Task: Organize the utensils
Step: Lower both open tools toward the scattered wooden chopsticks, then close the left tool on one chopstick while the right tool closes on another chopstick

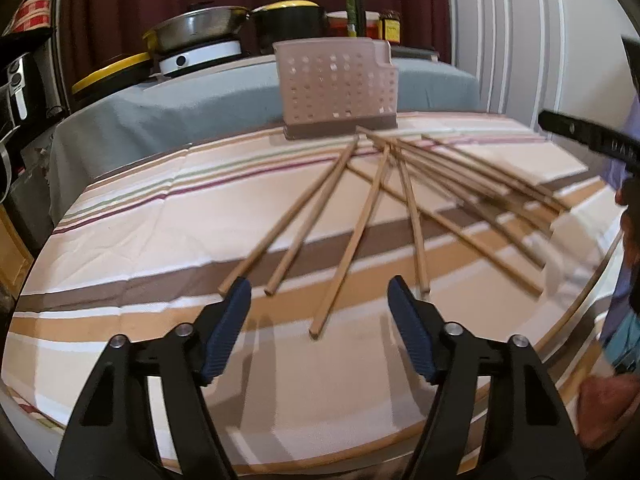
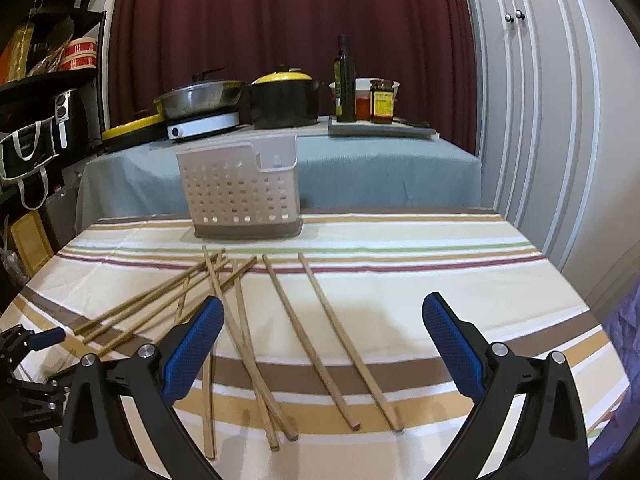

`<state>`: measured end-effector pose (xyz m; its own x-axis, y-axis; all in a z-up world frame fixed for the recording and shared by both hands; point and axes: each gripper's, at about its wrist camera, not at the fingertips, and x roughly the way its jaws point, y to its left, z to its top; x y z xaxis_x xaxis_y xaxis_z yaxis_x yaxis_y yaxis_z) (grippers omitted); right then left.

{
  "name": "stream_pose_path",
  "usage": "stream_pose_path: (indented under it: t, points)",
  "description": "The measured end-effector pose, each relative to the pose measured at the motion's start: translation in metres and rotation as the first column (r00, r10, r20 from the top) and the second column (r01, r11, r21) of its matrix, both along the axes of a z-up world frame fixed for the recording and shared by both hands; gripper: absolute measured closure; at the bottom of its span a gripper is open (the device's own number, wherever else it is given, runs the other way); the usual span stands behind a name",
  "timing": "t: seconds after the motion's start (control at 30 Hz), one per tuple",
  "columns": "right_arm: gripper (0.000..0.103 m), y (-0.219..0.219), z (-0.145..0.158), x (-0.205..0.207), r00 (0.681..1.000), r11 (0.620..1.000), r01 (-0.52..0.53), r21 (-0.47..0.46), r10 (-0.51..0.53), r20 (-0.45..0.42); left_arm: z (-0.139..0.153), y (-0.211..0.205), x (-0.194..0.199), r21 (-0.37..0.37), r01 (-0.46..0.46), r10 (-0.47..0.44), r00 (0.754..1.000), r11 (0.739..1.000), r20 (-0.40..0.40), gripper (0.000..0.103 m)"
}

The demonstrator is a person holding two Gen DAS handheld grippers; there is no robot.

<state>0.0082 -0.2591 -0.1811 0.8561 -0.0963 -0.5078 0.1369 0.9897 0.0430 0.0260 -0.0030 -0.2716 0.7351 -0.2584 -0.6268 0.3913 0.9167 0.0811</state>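
Chopsticks [image 2: 280, 340] of light wood, roughly nine though overlaps blur the count, lie fanned on the striped table [image 2: 440, 280] before one pale perforated plastic holder [image 2: 240, 192], its inside hidden. Left tool [image 1: 318, 308] and right tool [image 2: 322, 334] both hover with jaws apart, empty.

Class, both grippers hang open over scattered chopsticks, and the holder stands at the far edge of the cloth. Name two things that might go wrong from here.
1. The chopsticks cross near their far ends, so lifting one may drag or flick others.
2. The perforated holder looks light; a chopstick pushed against its rim might tip it.
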Motion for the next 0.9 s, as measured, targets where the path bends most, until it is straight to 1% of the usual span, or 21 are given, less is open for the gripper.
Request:
stream_pose_path:
  t: [0.1,0.17,0.27,0.37,0.4,0.43,0.5,0.63,0.7,0.73,0.8,0.9]
  points:
    - [0.006,-0.001,-0.007,-0.001,1.0,1.0,-0.003,0.006,0.004,-0.005,-0.01,-0.001,0.004,0.012,0.001,-0.001,1.0,1.0,-0.009,0.045]
    - [0.006,-0.002,-0.009,0.0,1.0,1.0,-0.002,0.006,0.002,-0.009,-0.014,0.0,0.004,-0.011,0.014,-0.014,1.0,1.0,0.0,0.049]
    - [0.006,-0.005,-0.012,0.001,1.0,1.0,0.002,0.018,-0.002,-0.011,-0.015,0.001,0.005,-0.036,0.023,-0.022,1.0,0.999,0.009,0.061]
    - [0.006,-0.008,-0.015,0.001,1.0,0.999,0.005,0.037,-0.004,-0.013,-0.016,-0.001,0.006,-0.042,0.028,-0.027,0.999,0.999,0.018,0.064]
    - [0.006,-0.008,-0.015,0.001,1.0,0.999,0.005,0.042,-0.005,-0.013,-0.016,-0.002,0.007,-0.052,0.043,-0.042,0.999,0.998,0.019,0.071]
    - [0.006,-0.008,-0.016,0.001,1.0,0.999,0.005,0.042,-0.004,-0.014,-0.016,-0.003,0.007,-0.061,0.053,-0.052,0.998,0.997,0.018,0.073]
    - [0.006,-0.007,-0.017,0.001,1.0,0.999,0.005,0.041,-0.004,-0.013,-0.017,-0.003,0.008,-0.089,0.065,-0.064,0.998,0.994,0.019,0.081]
    - [0.006,-0.007,-0.016,0.0,1.0,0.999,0.006,0.043,-0.006,-0.007,-0.019,-0.003,0.004,-0.088,0.057,-0.054,0.998,0.994,0.032,0.083]
    - [0.006,-0.009,-0.016,-0.001,1.0,0.999,0.009,0.045,-0.009,-0.003,-0.019,-0.001,0.002,-0.083,0.047,-0.044,0.998,0.995,0.04,0.089]
    - [0.006,-0.01,-0.016,-0.002,1.0,0.999,0.01,0.047,-0.01,-0.001,-0.019,0.0,0.001,-0.083,0.043,-0.039,0.998,0.996,0.045,0.091]
    - [0.006,-0.011,-0.017,-0.002,1.0,0.999,0.013,0.049,-0.013,-0.001,-0.02,0.001,0.0,-0.086,0.047,-0.043,0.998,0.995,0.056,0.091]
    - [0.006,-0.014,-0.022,-0.002,1.0,0.999,0.013,0.051,-0.013,-0.01,-0.022,-0.002,-0.002,-0.064,0.051,-0.046,0.995,0.997,0.084,0.091]
